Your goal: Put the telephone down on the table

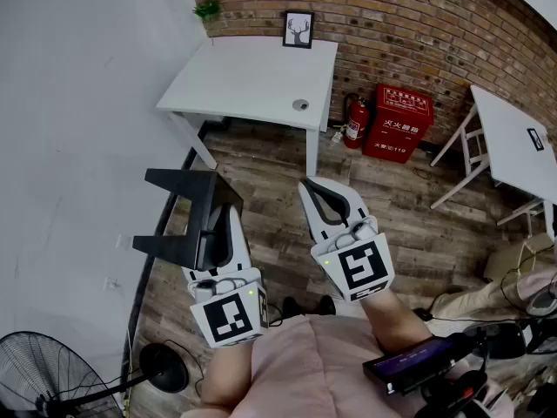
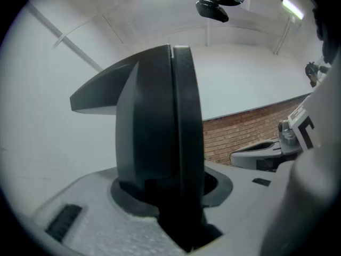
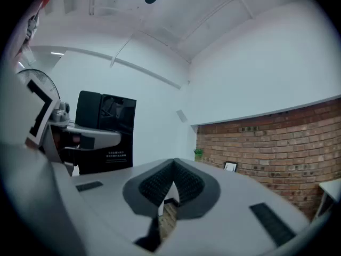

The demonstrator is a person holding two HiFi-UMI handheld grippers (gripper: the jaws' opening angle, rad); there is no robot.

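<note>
1. Head view: the left gripper (image 1: 223,223) is clamped on the black telephone (image 1: 179,181), holding it in the air over the wooden floor (image 1: 261,174), well apart from the white desk (image 1: 252,78).
2. Left gripper view: the telephone stands upright between its jaws, which press on its lower part.
3. Right gripper (image 1: 323,195), just beside the left one, is clenched tight on nothing.
4. Against the brick wall (image 1: 392,24), the desk carries a framed picture (image 1: 298,30) at its far edge.

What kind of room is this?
Probably an office or workroom: a white table by a brick wall, a red fire extinguisher and a floor fan.
</note>
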